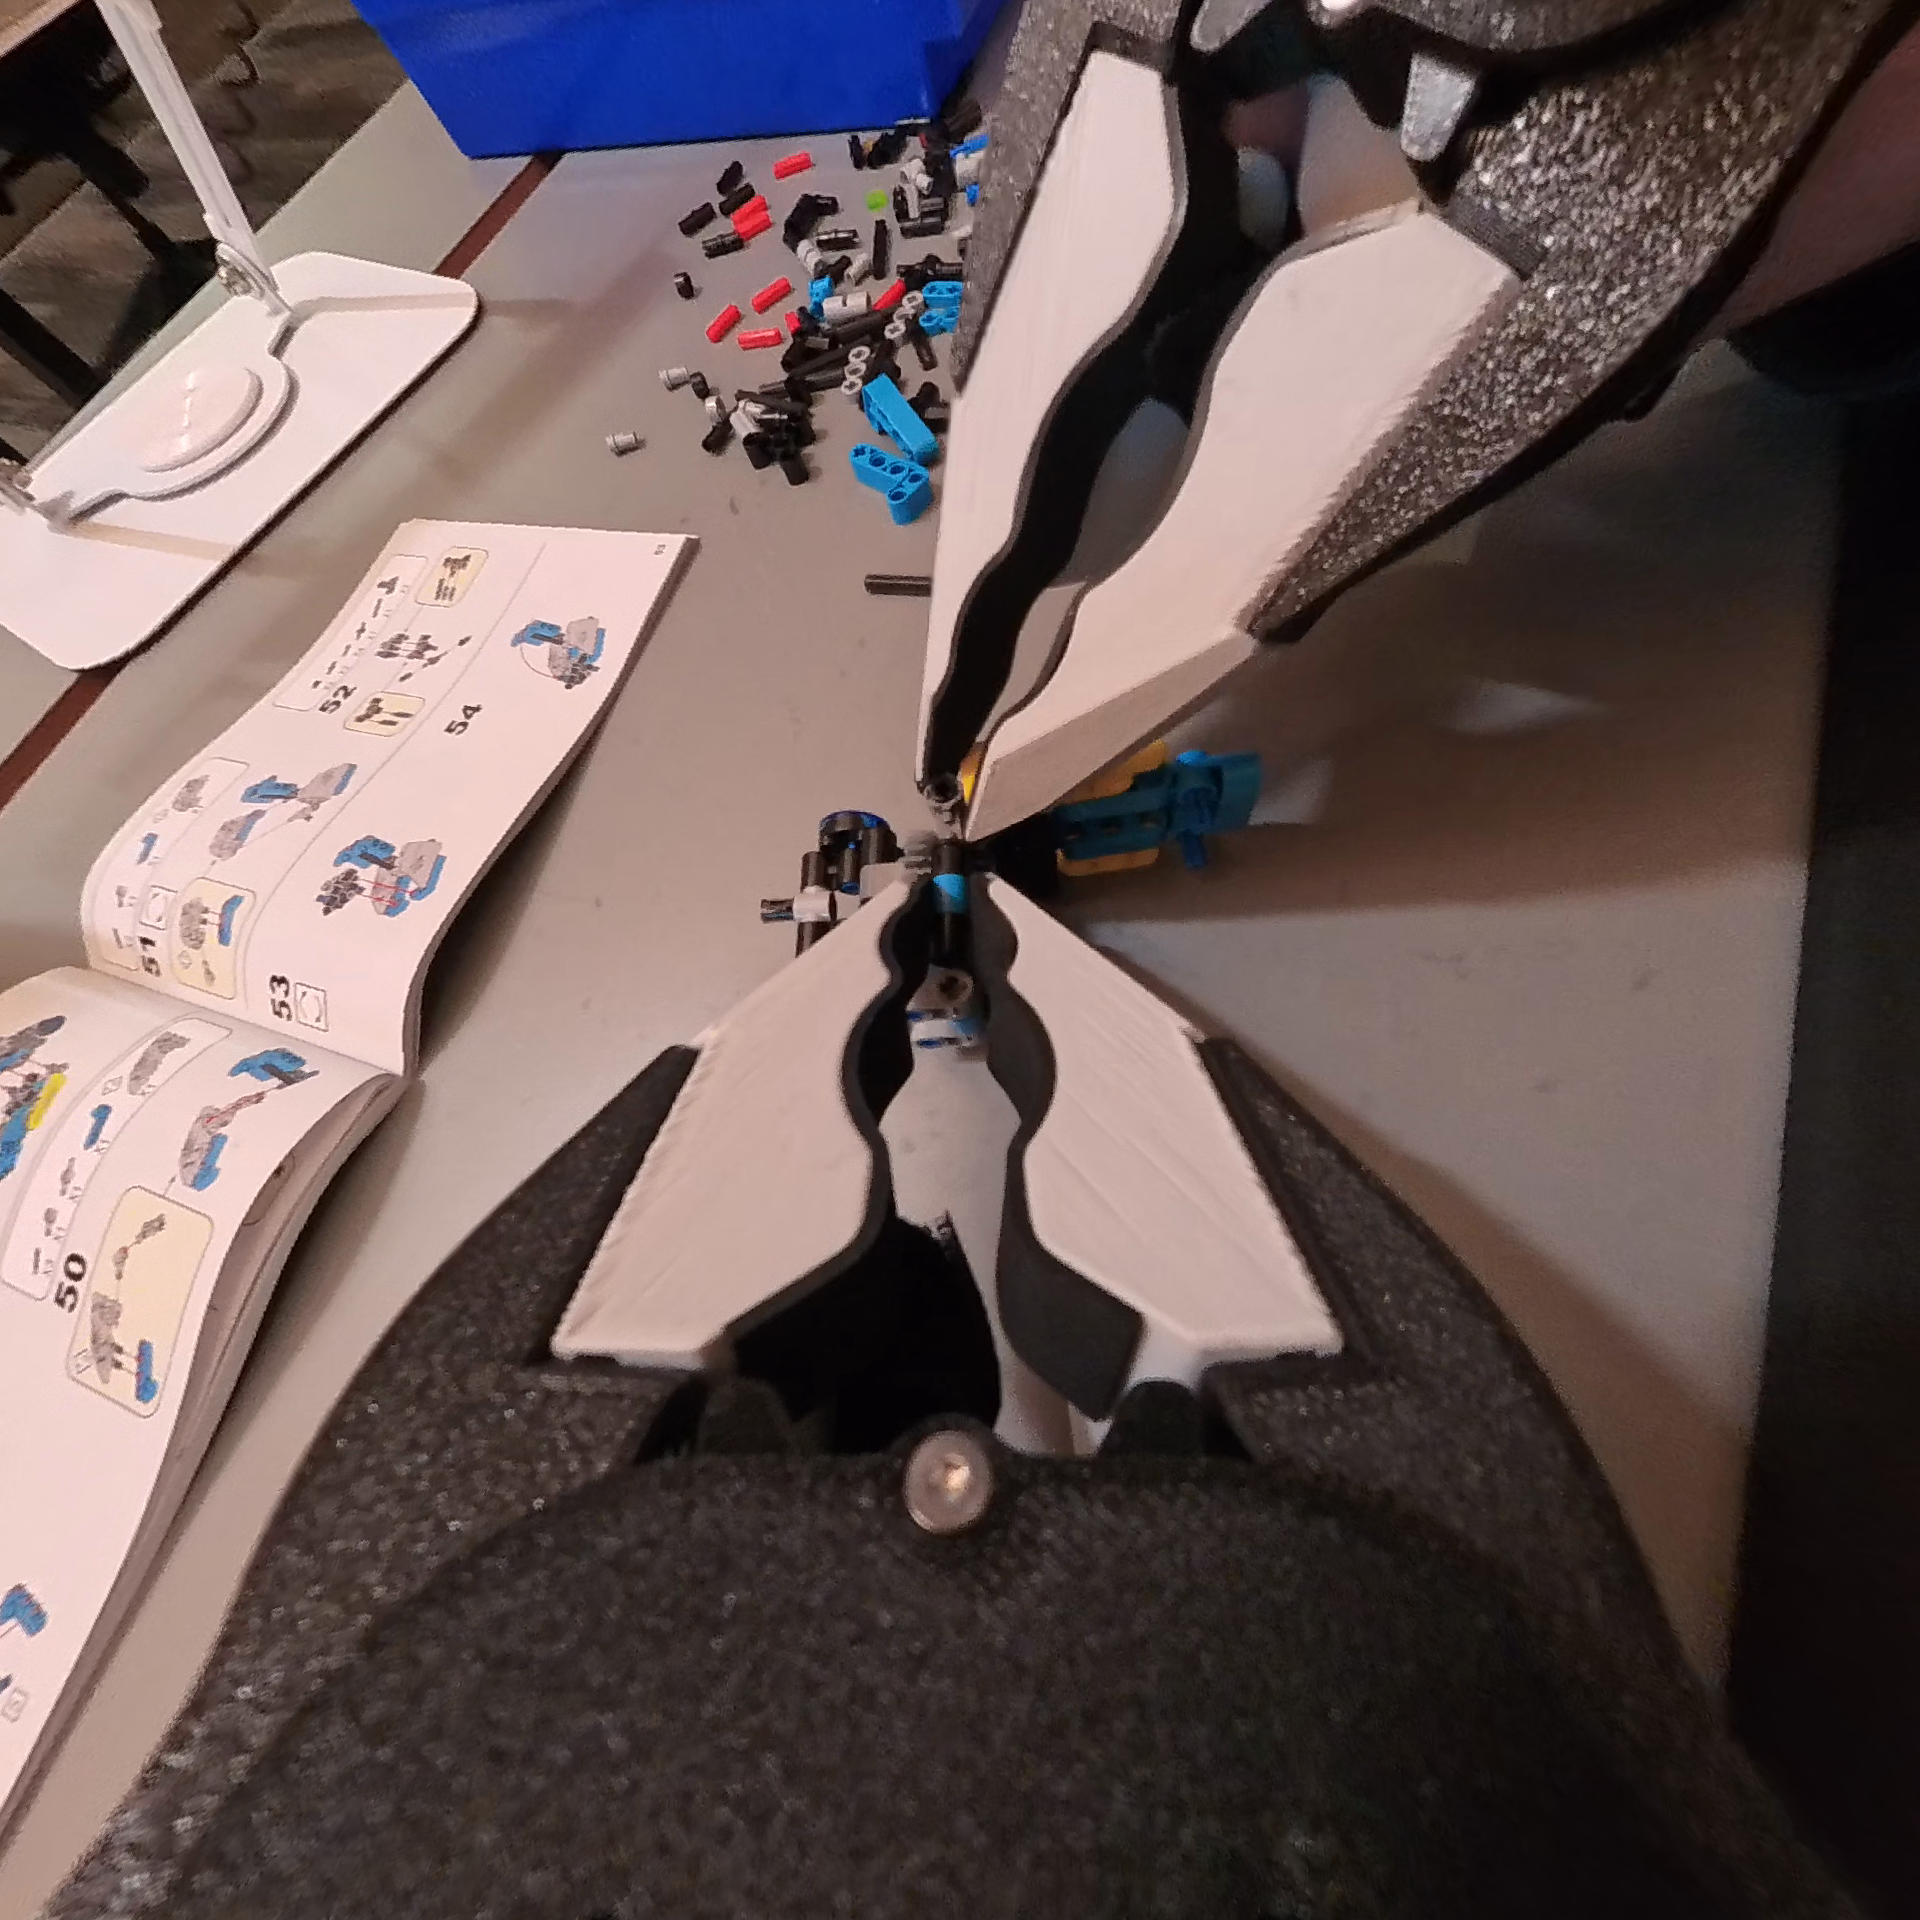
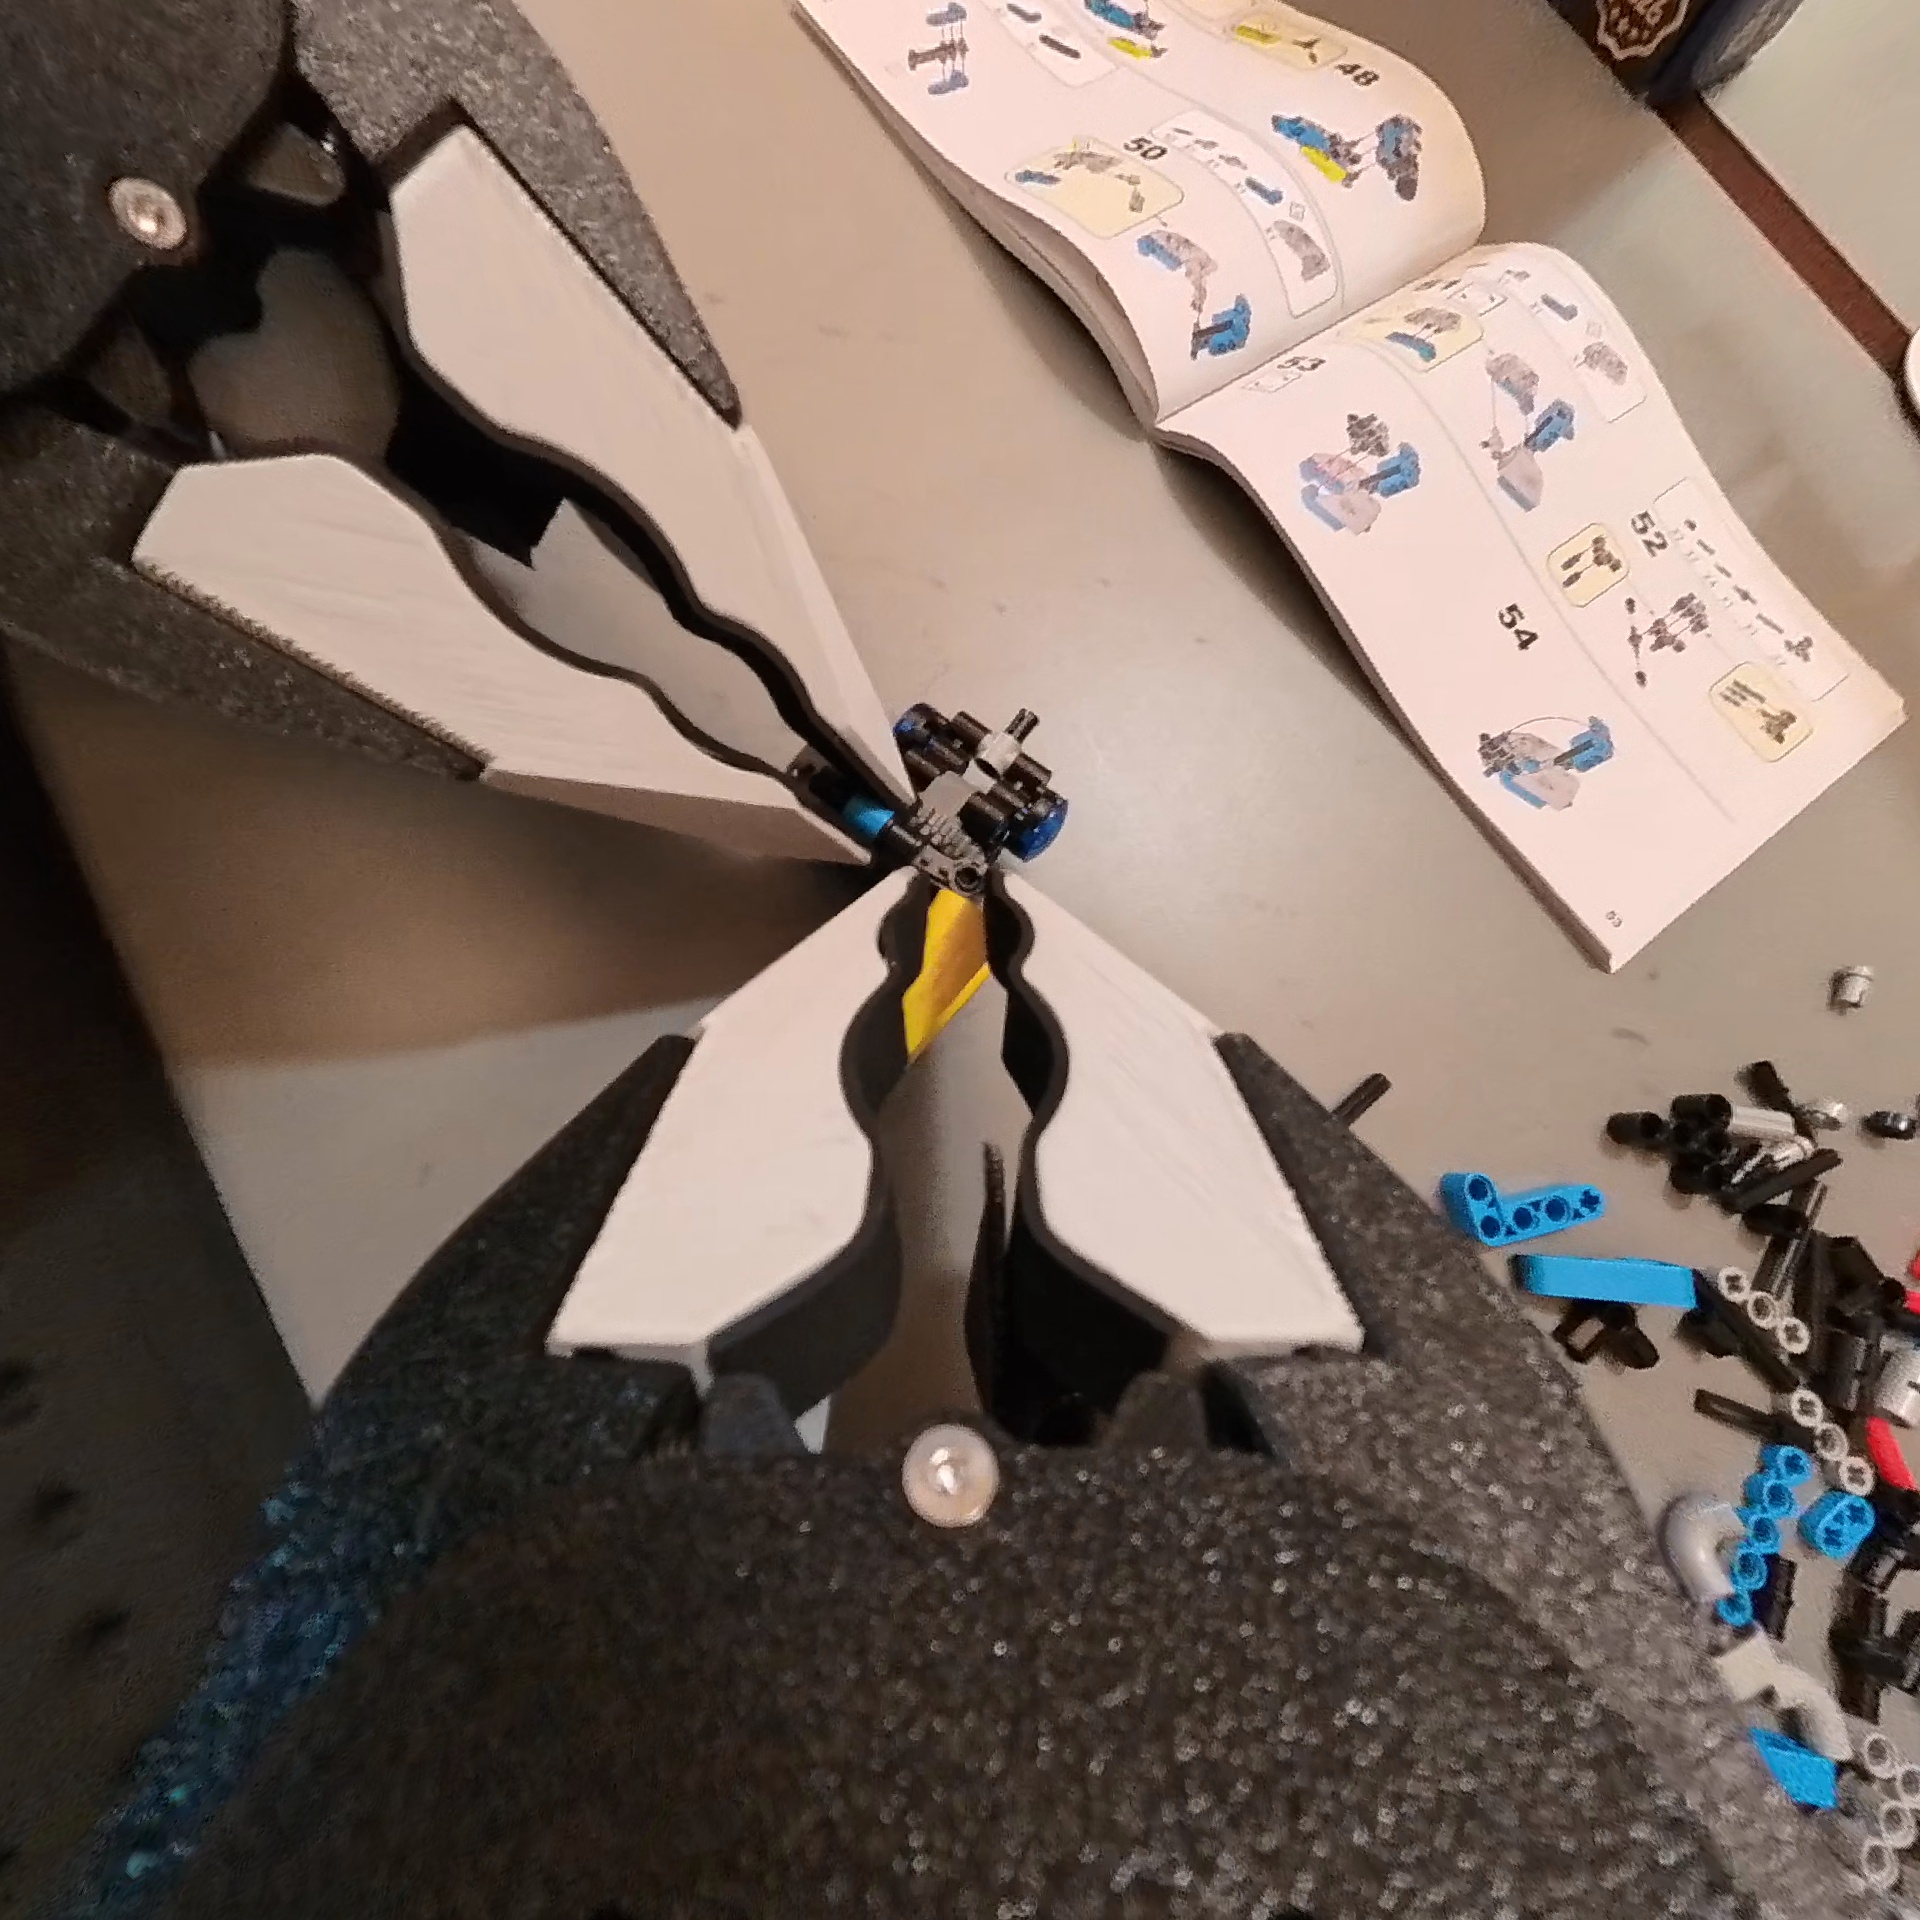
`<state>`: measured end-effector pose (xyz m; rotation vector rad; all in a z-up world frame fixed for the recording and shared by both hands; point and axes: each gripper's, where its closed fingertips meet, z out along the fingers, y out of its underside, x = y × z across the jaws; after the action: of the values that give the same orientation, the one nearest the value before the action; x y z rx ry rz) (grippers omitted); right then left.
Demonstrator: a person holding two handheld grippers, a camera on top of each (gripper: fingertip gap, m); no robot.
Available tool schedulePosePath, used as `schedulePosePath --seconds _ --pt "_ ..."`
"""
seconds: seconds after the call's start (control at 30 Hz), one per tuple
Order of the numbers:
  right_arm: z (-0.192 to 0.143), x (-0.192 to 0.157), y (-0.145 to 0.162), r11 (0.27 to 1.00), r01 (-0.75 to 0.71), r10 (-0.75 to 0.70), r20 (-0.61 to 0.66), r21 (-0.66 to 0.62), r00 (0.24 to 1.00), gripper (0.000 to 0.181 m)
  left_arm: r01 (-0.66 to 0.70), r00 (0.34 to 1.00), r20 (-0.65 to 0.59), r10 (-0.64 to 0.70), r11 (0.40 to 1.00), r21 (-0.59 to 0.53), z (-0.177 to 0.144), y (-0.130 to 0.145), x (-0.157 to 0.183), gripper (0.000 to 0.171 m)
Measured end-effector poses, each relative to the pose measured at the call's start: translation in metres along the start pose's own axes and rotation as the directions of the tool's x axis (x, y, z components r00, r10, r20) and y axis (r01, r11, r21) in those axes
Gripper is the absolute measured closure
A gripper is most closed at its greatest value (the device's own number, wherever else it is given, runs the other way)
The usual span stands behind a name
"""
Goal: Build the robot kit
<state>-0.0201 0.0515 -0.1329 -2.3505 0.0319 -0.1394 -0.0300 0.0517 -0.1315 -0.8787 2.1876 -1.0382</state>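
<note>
My left gripper is shut on a small black, grey and blue brick assembly, which sticks out past its tips to the left. My right gripper is shut on a yellow and blue brick assembly. The two grippers meet tip to tip above the grey table. In the left wrist view the right gripper comes in from the upper right, with its yellow and blue assembly behind it. In the right wrist view the left gripper comes in from the upper left, with its black assembly. The two assemblies touch; I cannot tell if they are joined.
An open instruction booklet lies on the table. A pile of loose black, red, blue and grey pieces lies beyond it. A blue bin and a white stand base sit at the far edge. The grippers are tip to tip, or close to it.
</note>
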Motion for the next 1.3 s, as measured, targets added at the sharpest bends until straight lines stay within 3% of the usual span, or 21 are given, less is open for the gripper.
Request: schedulePosePath --seconds 0.1,0.27,0.37,0.63,0.93,1.13,1.23,1.3 --pt "-0.001 0.000 0.001 1.000 -0.012 0.012 -0.004 -0.001 1.000 0.168 0.018 1.000 -0.008 -0.018 1.000 0.003 0.000 0.000 0.000 0.165" --pt "-0.005 -0.007 0.000 0.995 -0.084 0.078 0.124 0.049 0.989 0.159 0.029 0.999 -0.021 -0.029 1.000 0.009 0.000 0.001 -0.001 0.165" --pt "-0.005 -0.005 0.001 0.988 -0.128 0.112 0.170 0.087 0.979 0.162 0.027 0.999 -0.035 -0.026 1.000 0.017 0.000 0.000 0.000 0.165" --pt "-0.003 -0.002 0.001 0.983 -0.176 0.167 0.139 0.052 0.976 0.172 -0.030 0.999 -0.022 0.031 0.999 0.023 0.000 -0.001 0.003 0.165" --pt "-0.003 0.001 0.003 0.939 -0.345 0.340 0.140 0.013 0.930 0.173 0.034 0.999 0.033 -0.034 0.999 0.012 0.003 -0.003 0.001 0.166" --pt "-0.002 0.002 0.002 0.961 -0.277 0.277 0.024 -0.006 0.961 0.173 0.091 0.995 0.043 -0.092 0.996 0.006 0.004 -0.004 -0.002 0.166" --pt "-0.001 0.003 0.001 0.948 -0.319 0.317 0.078 0.009 0.945 0.172 0.091 0.996 0.009 -0.092 0.996 0.017 0.005 -0.004 -0.003 0.166" --pt "-0.001 0.003 0.001 0.965 -0.258 0.255 0.080 0.033 0.964 0.171 0.078 0.997 -0.013 -0.078 0.997 0.022 0.004 -0.003 -0.002 0.166"
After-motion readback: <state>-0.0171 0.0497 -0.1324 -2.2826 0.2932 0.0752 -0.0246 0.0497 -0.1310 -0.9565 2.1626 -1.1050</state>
